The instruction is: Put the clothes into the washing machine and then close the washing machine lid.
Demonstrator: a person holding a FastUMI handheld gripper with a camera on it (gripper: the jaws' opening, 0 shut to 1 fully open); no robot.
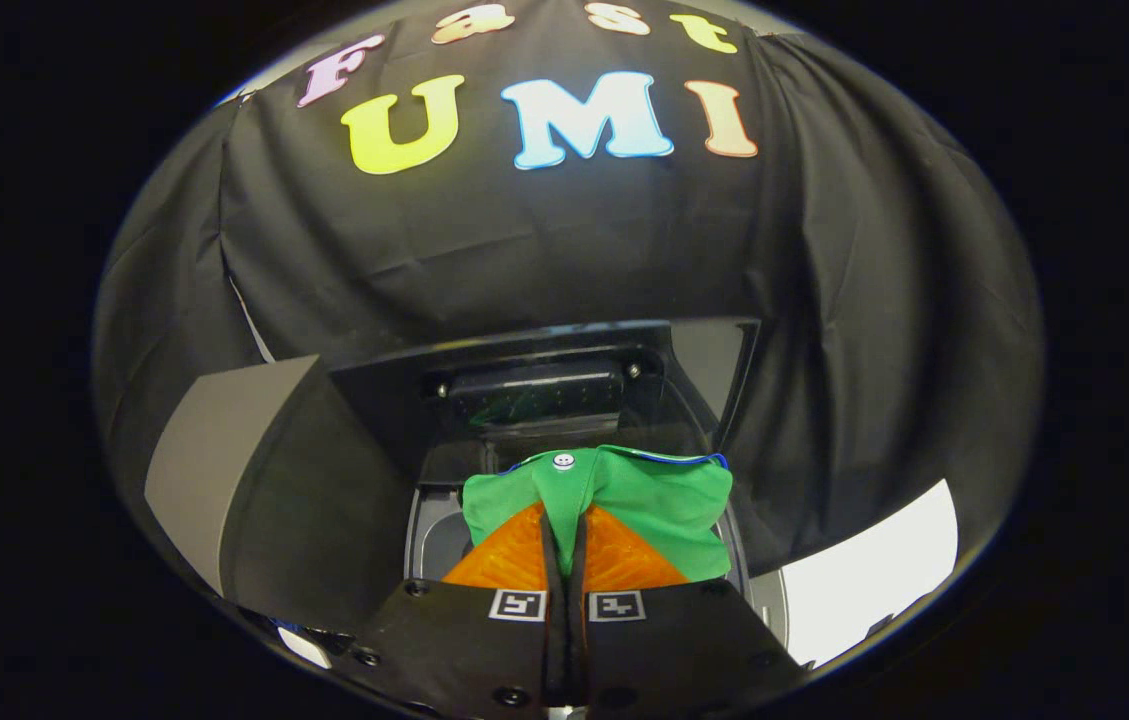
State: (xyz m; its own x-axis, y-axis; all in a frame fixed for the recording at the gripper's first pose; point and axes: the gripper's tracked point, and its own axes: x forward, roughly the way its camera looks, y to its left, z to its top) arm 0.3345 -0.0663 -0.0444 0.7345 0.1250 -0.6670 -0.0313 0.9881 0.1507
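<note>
2 fingers (564,520) pinching green garment (664,500)

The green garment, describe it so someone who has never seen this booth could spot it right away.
Start at the dark washing machine standing before the black cloth wall, its lid raised at the back. Over its opening, the tool is shut on a bunched piece of cloth draped over both fingers: the green garment. It is the one bright thing among dark surfaces, with a small white button near its top and a blue-trimmed edge.
</note>
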